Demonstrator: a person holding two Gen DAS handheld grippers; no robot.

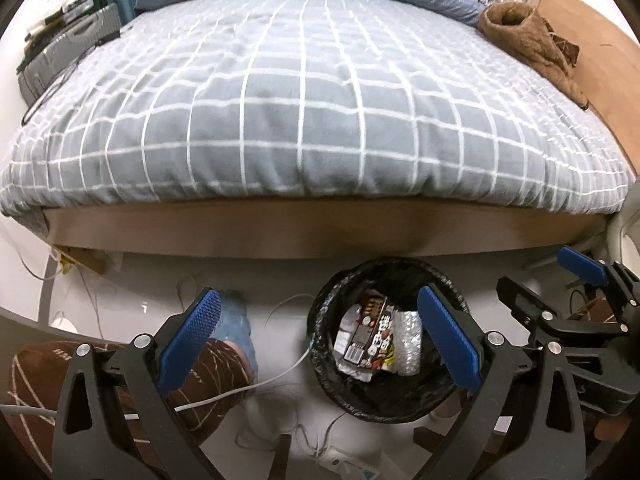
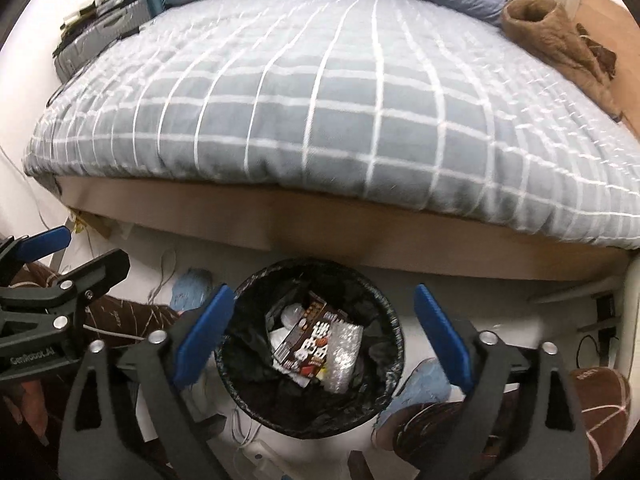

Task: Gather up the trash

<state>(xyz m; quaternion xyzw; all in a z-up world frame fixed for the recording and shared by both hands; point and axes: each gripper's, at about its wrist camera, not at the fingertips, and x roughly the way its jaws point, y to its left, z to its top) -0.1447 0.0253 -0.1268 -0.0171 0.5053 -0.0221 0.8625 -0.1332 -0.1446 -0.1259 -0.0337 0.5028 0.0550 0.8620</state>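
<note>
Plainly spread and empty, both: left gripper (image 1: pixel 320 344) and right gripper (image 2: pixel 324 340), over the bin (image 2: pixel 394 320) on the floor below the bed (image 2: pixel 320 100); inside, a wrapper (image 2: pixel 310 340) and bubble wrap (image 2: pixel 344 354); judged light, crinkly, slippery; best pinched at an edge.

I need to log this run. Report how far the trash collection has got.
Done: a dark snack box and bubble wrap lie inside the black bin by the bed. In hand: nothing; the left gripper and right gripper are both open and empty. Left: no loose trash shows on the bedspread.
</note>
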